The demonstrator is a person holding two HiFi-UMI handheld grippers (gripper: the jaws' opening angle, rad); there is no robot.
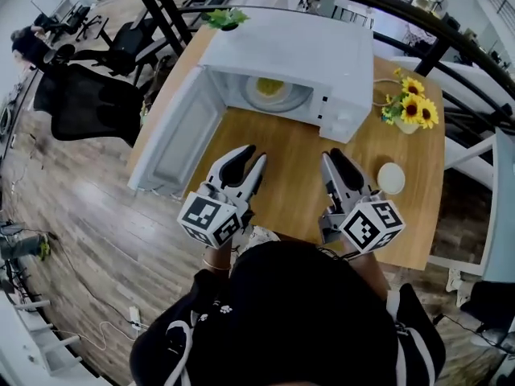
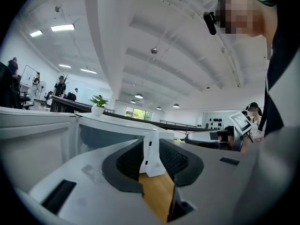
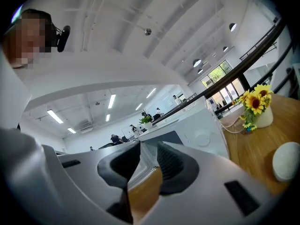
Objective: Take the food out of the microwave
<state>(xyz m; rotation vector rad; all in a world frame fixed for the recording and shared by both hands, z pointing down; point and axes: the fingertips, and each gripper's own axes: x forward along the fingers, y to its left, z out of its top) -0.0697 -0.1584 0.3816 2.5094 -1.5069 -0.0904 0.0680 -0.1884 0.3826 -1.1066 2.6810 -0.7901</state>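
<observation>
Head view shows the microwave (image 1: 299, 55) at 12 o'clock on the wooden table (image 1: 294, 175). Its door (image 1: 173, 139) is swung wide toward 8 o'clock, which leaves the cavity open to a straight reach from the front. The food (image 1: 269, 86), a yellow heap on a pale plate (image 1: 278, 96), sits inside on the floor of the cavity, left of centre and not yet touched.

Both tools hover low over the bare wood in front of the opening, pointing at 12 o'clock, probably staged for a two-sided approach to the plate. The left gripper (image 1: 251, 158) has its jaws a narrow gap apart with nothing between them. In its own view only the table and the microwave's front corner show through the gap. The right gripper (image 1: 334, 156) is parted just as slightly and is likewise empty, and its view looks along the wood toward the microwave's control side.

A vase of sunflowers (image 1: 412, 109) stands at 2 o'clock beside the microwave. A small white round object (image 1: 391, 178) lies at 3 o'clock near the right gripper, and a potted plant (image 1: 225, 17) sits at 11 o'clock behind the oven. All three are off the reach line.

My judgement is that the jaws need to widen before they can take the plate's rim, and that the left tool must clear the door's inner edge on the way in.
</observation>
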